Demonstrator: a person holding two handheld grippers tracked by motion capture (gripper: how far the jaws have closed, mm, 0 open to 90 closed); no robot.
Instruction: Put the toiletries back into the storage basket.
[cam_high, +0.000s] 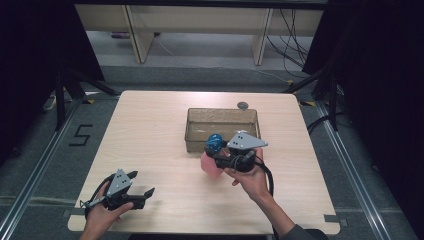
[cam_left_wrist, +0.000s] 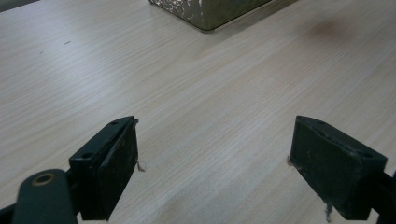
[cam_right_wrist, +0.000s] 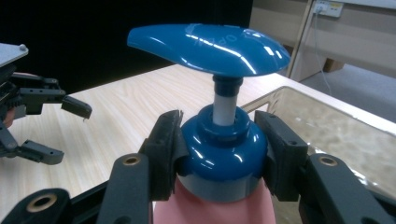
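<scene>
Pink pump bottle (cam_right_wrist: 219, 140) (blue-capped) — right tool's (cam_right_wrist: 219, 154).

Tray (cam_high: 195, 131) stands at table (cam_high: 150, 130) centre, toward the far side. Pump bottle (cam_high: 214, 152) sits just before the tray's near wall, held by right gripper (cam_high: 226, 156). Left gripper (cam_high: 140, 186) rests at the near left corner, well apart.
</scene>
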